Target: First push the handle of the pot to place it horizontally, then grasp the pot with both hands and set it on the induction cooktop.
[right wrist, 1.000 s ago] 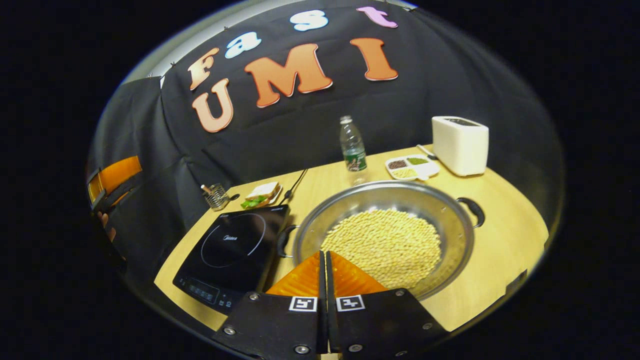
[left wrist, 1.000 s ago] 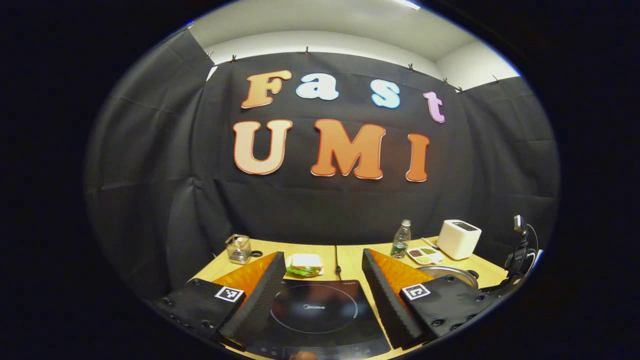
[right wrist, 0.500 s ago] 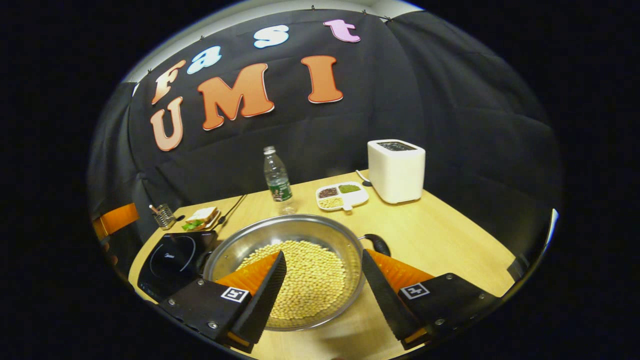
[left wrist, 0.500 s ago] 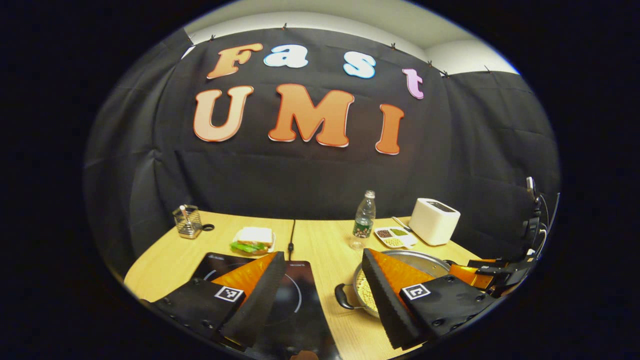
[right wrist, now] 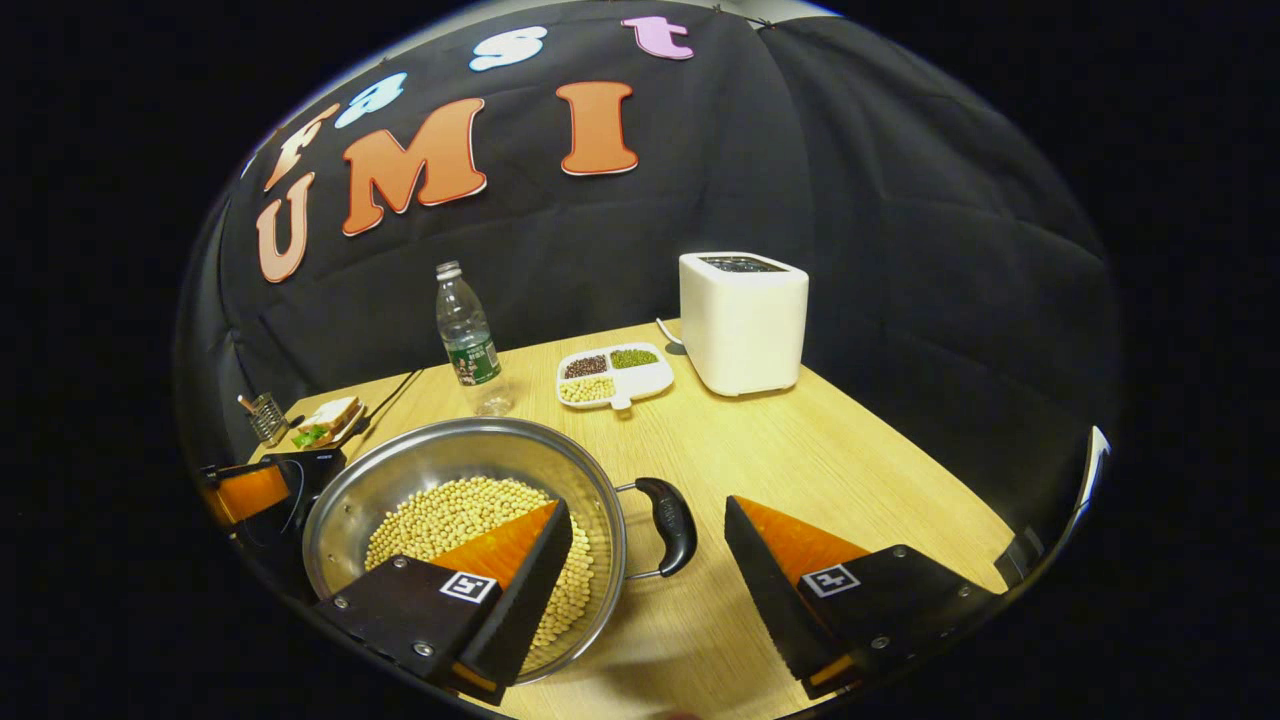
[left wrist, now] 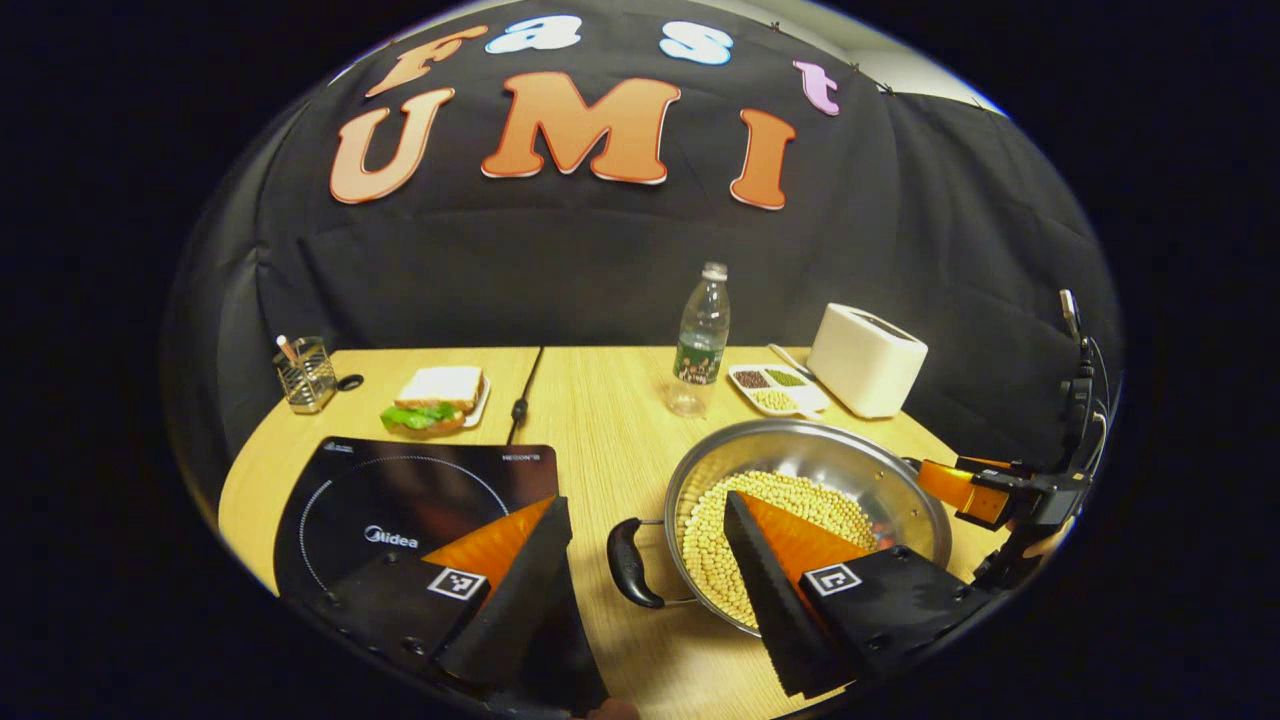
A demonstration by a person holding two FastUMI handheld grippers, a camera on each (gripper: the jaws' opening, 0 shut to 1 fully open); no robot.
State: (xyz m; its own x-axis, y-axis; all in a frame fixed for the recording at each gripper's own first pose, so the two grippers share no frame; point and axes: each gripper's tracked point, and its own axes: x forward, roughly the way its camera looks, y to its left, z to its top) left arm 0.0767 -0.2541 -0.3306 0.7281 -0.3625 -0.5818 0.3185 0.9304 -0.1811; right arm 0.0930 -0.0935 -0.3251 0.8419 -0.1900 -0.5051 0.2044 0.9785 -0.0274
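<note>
A wide steel pot (left wrist: 900, 500) (right wrist: 440, 460) holding pale beans stands on the wooden table, to the right of the black induction cooktop (left wrist: 400, 500) (right wrist: 310, 465). Its two black side handles point left and right. My left gripper (left wrist: 640, 540) is open, and the pot's left handle (left wrist: 628, 562) lies in the gap between its fingers. My right gripper (right wrist: 648, 540) is open too, with the right handle (right wrist: 672, 524) in its gap. In both views one finger hangs over the beans. The right gripper (left wrist: 965, 490) also shows at the pot's far rim in the left gripper view.
A water bottle (left wrist: 700, 335), a divided dish of beans (left wrist: 775, 388) and a white toaster (left wrist: 866, 358) stand behind the pot. A sandwich on a plate (left wrist: 435, 398) and a wire cup (left wrist: 302, 375) sit behind the cooktop. A black cable (left wrist: 522, 395) runs across the table.
Both grippers came down toward the pot, each now straddling a handle. The right gripper went from shut to open and swung right, off the pot's middle.
</note>
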